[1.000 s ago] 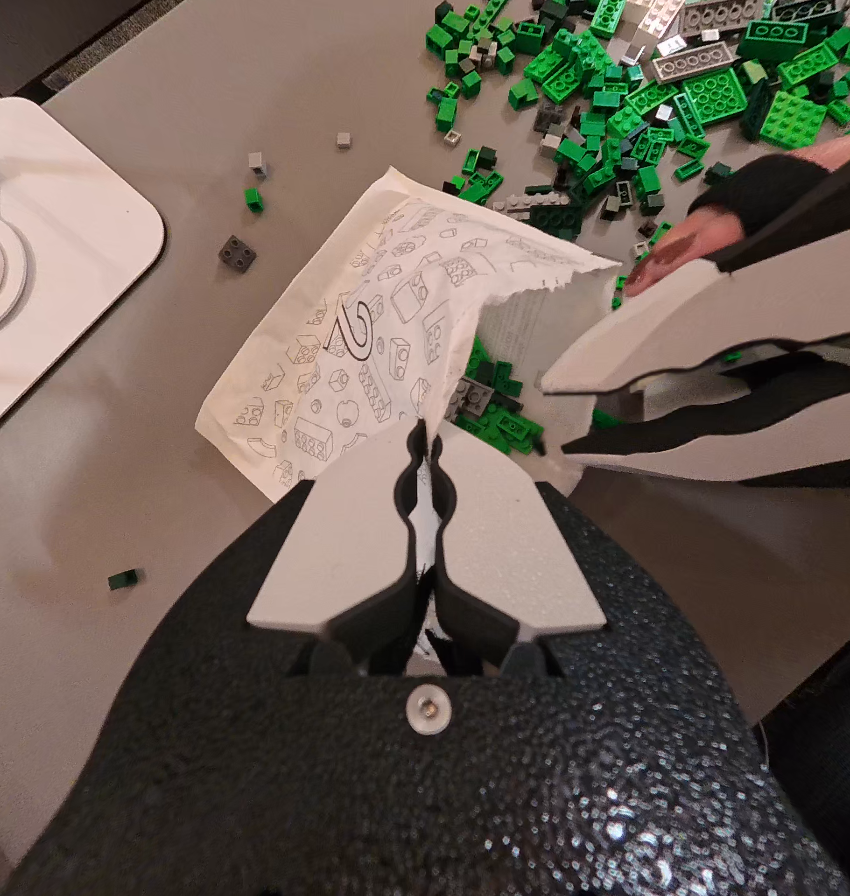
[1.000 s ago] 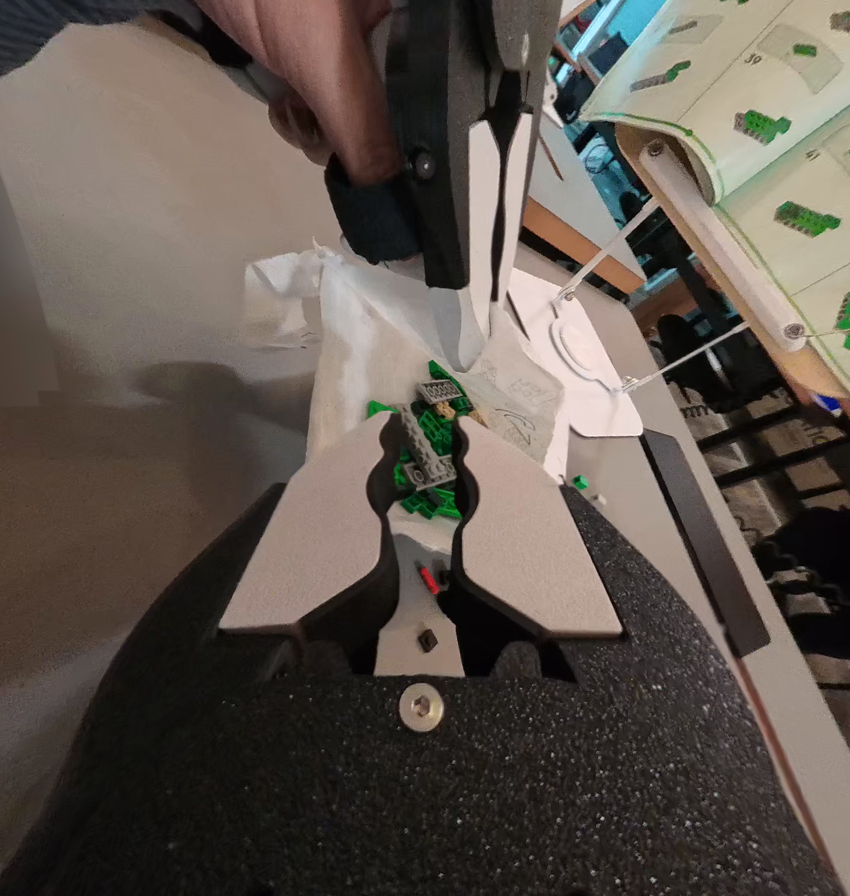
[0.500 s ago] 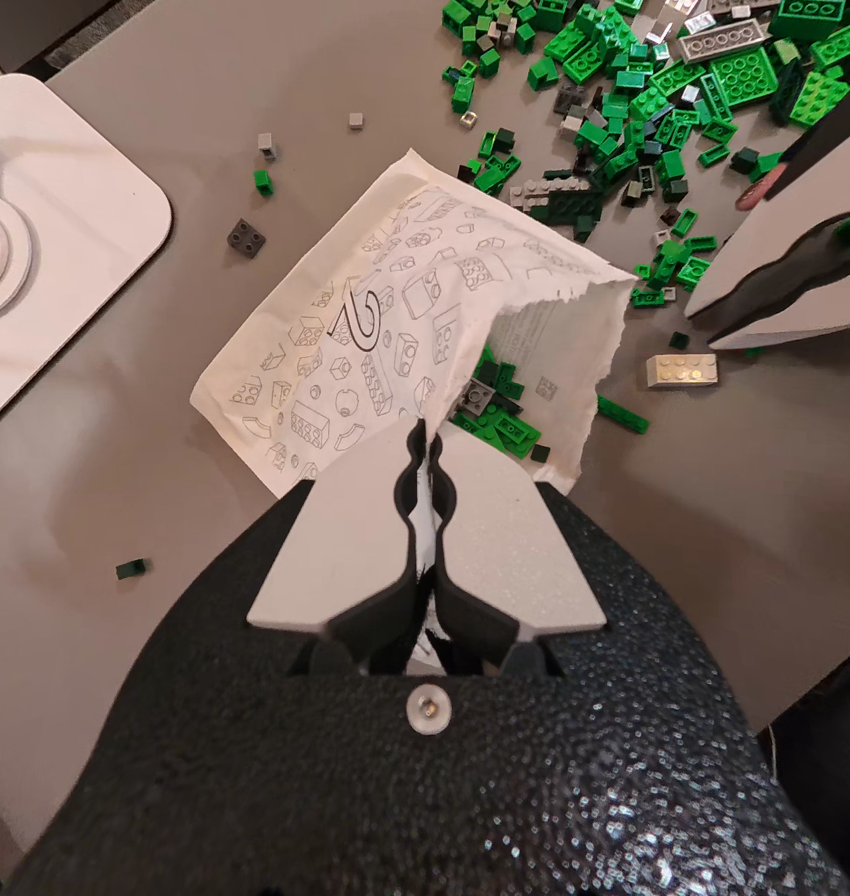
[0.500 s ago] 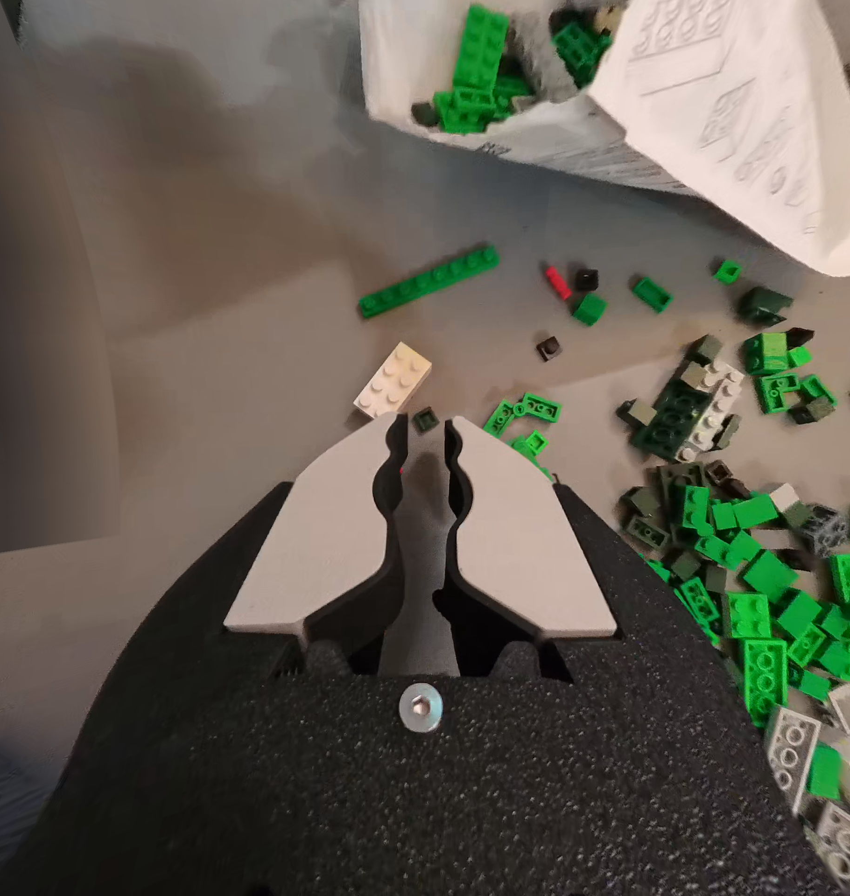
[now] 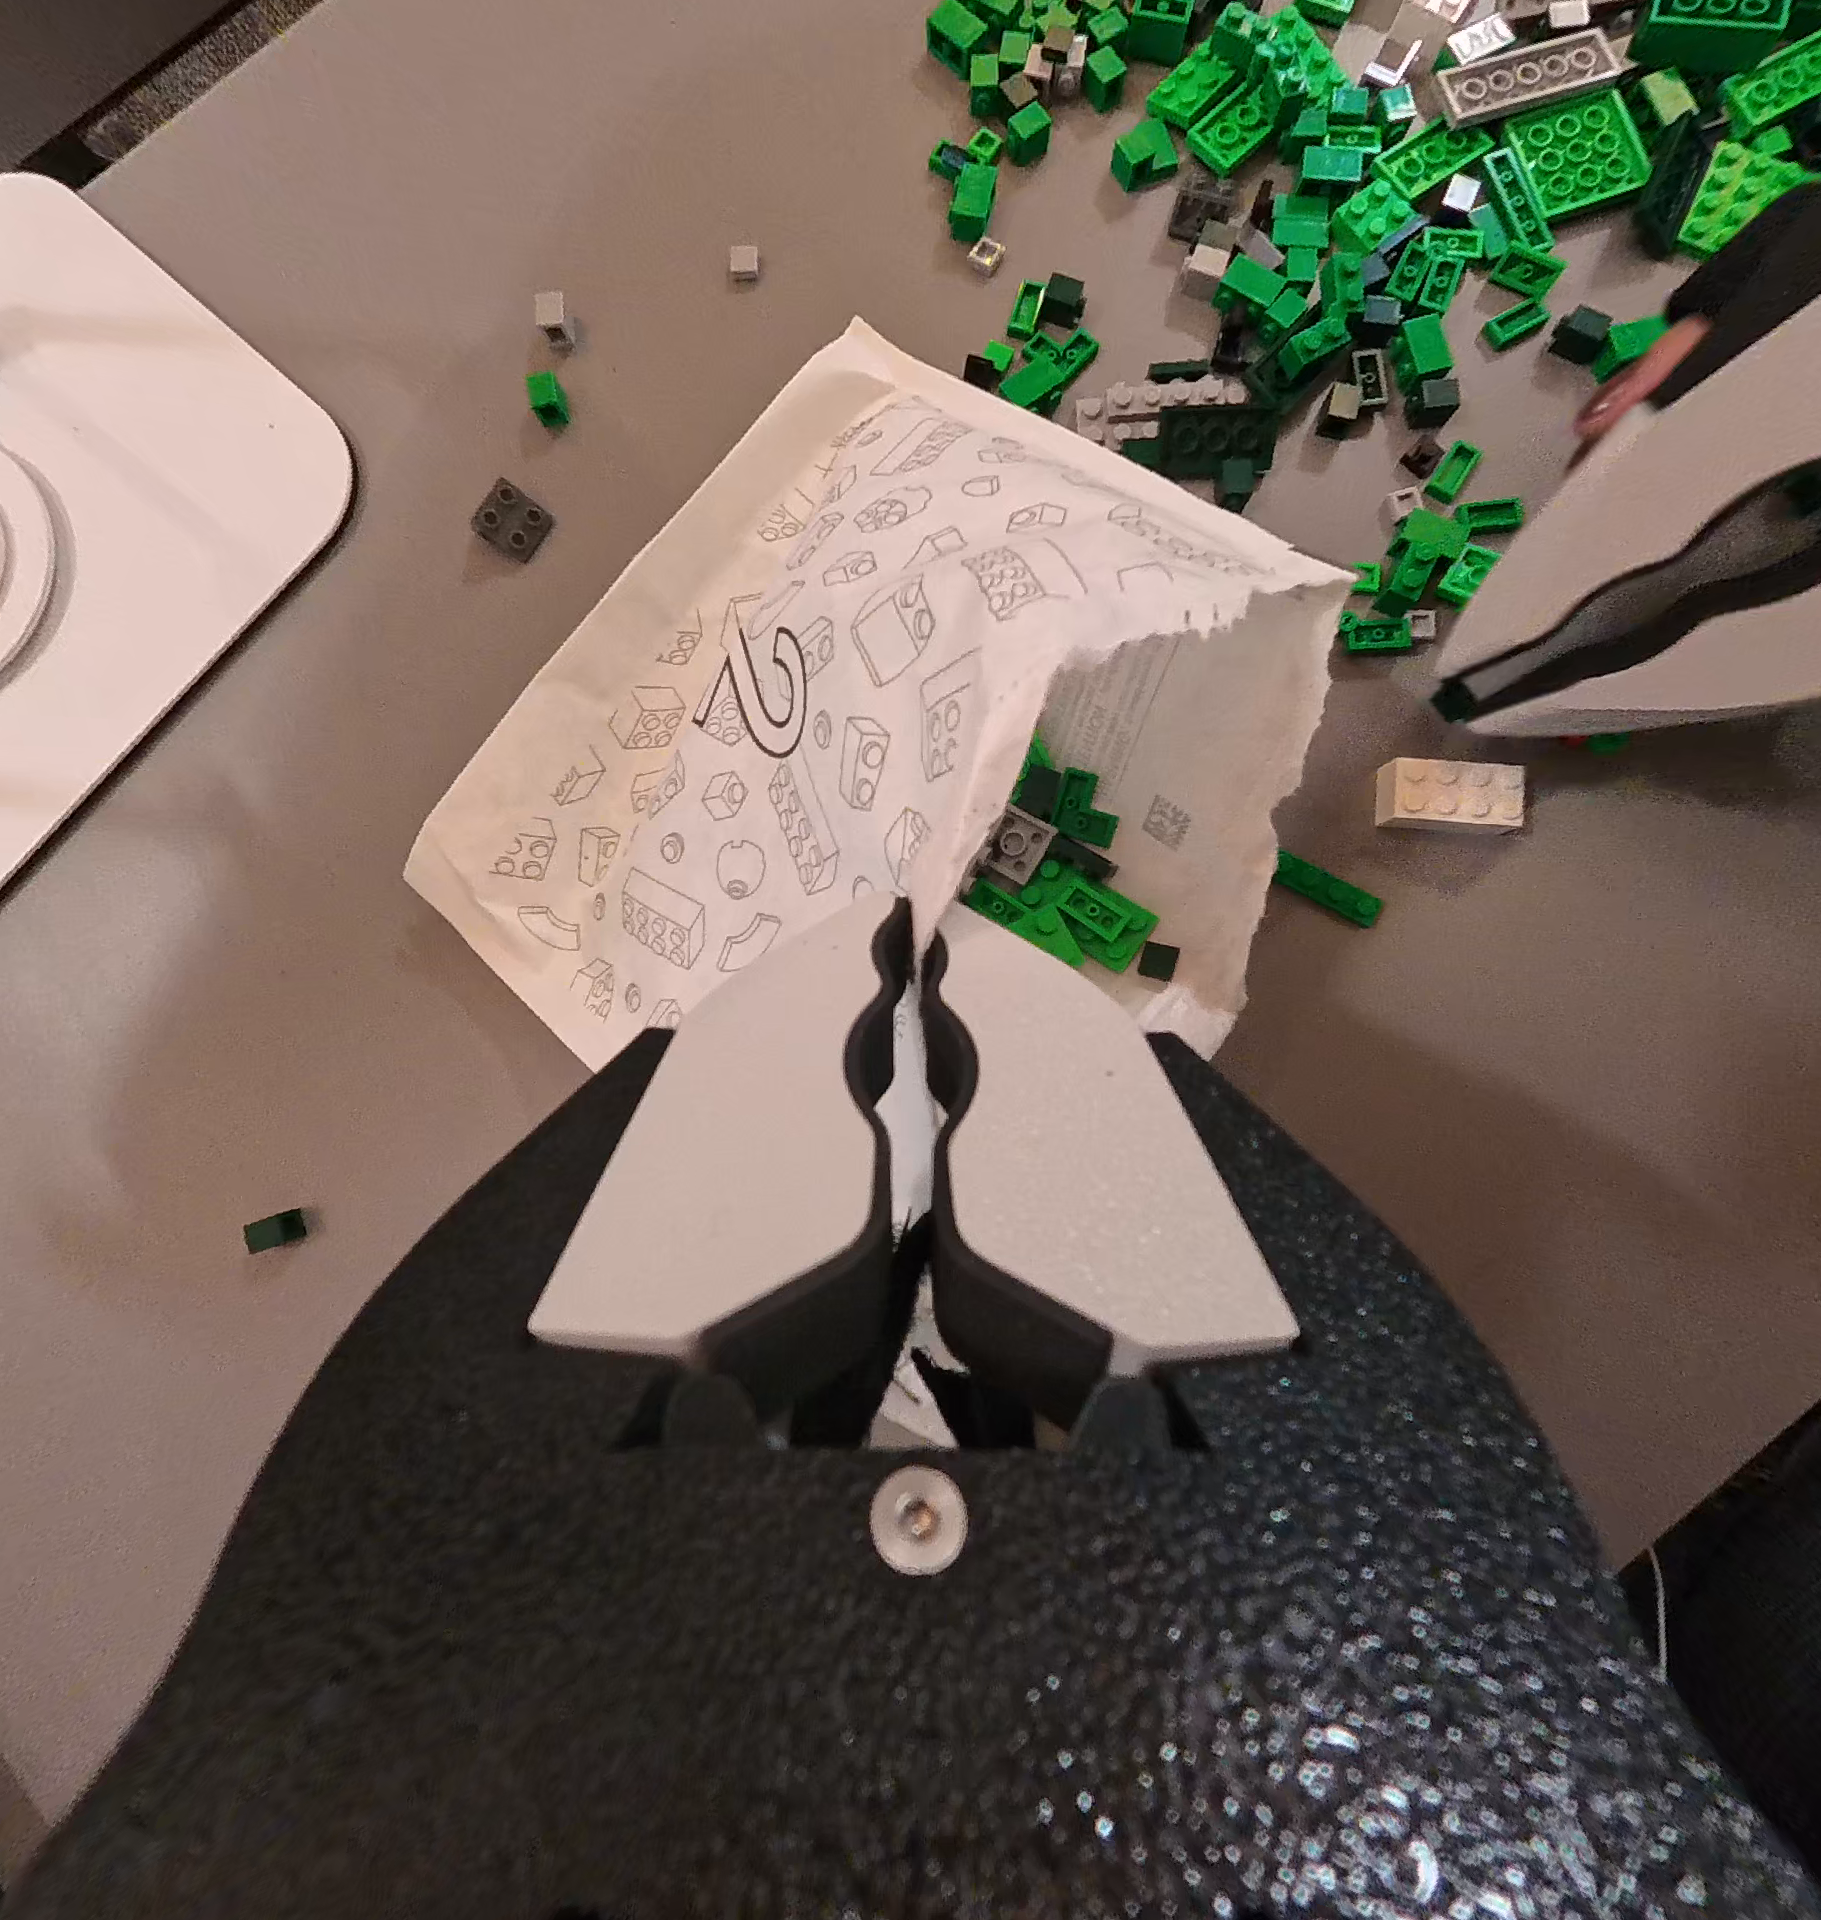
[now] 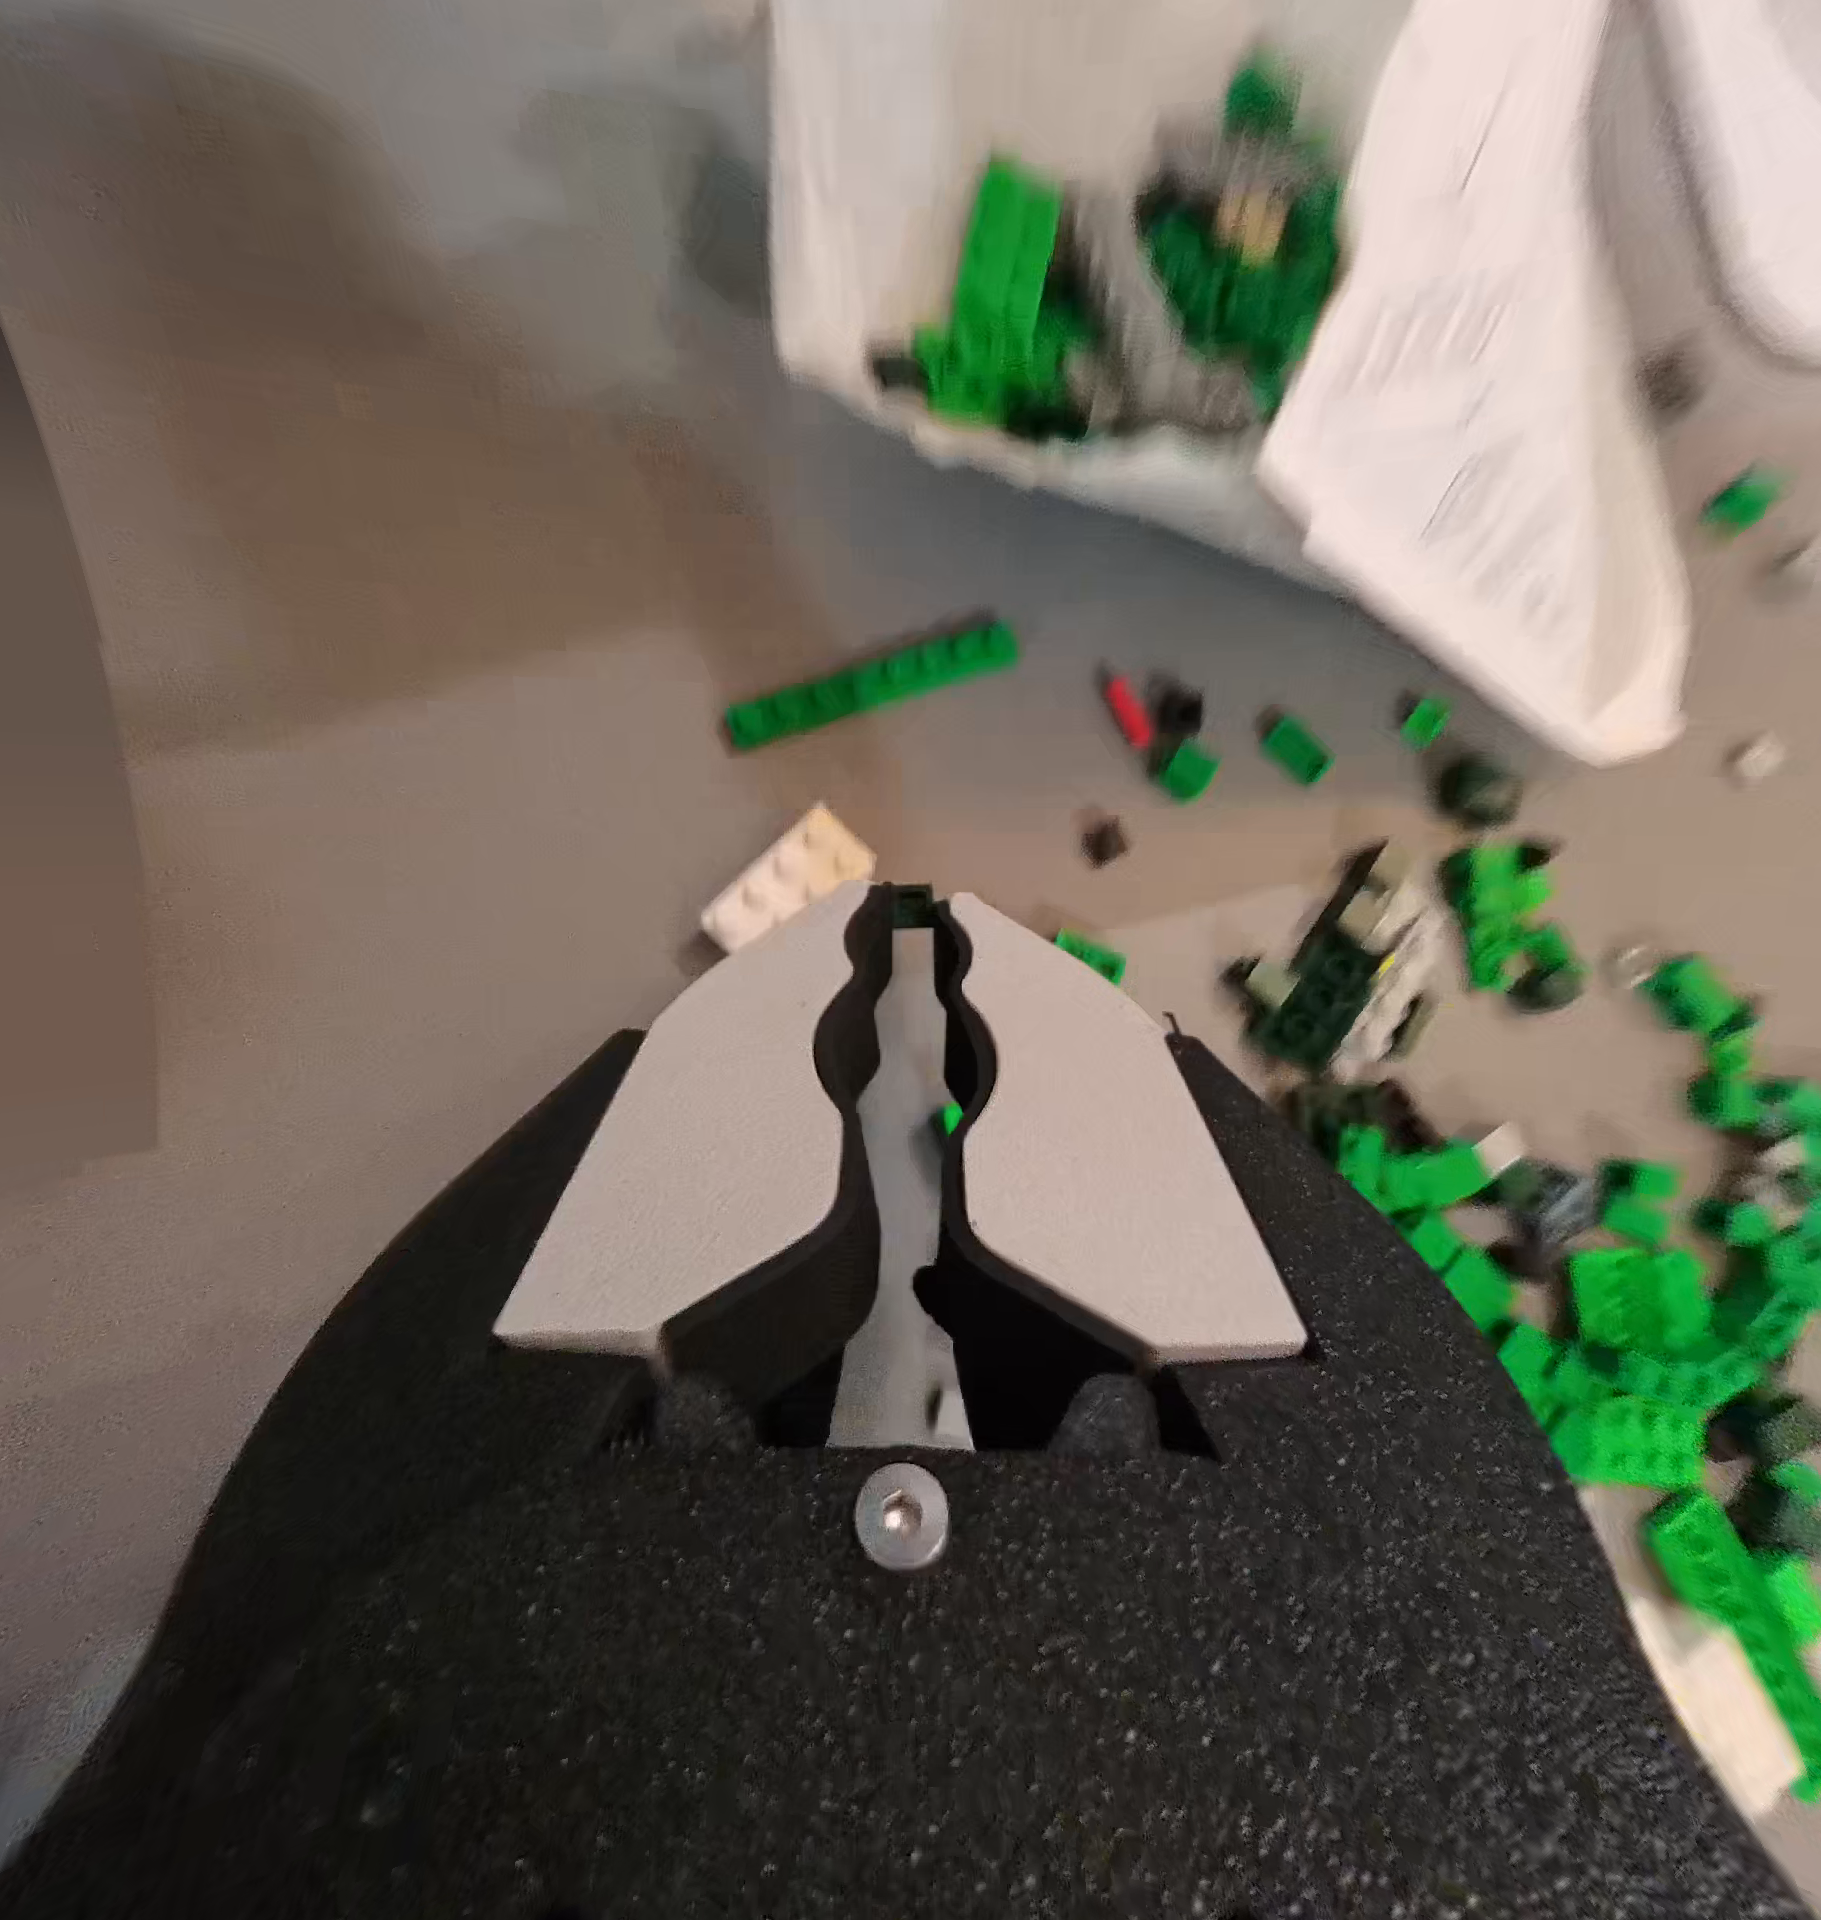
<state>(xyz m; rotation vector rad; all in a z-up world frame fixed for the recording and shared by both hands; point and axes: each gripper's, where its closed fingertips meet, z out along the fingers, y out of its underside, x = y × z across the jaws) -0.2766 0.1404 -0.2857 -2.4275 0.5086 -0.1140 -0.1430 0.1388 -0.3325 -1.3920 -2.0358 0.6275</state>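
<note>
My left gripper is shut on the torn edge of a white paper bag printed with brick outlines. It holds the bag's mouth open, and several green and grey bricks lie inside. My right gripper is shut on a small dark green brick at its fingertips, just above the grey table. It also shows in the left wrist view to the right of the bag. A cream brick lies just left of the right gripper's tips and shows in the left wrist view too.
A big pile of green and grey bricks spreads over the far right of the table. A long green plate and a small red piece lie near the bag. A white rounded stand base sits at left. The table edge runs at lower right.
My right gripper left the bag's mouth, swung down to the table right of the bag, and closed on a small dark green brick. The left gripper kept its hold on the bag.
</note>
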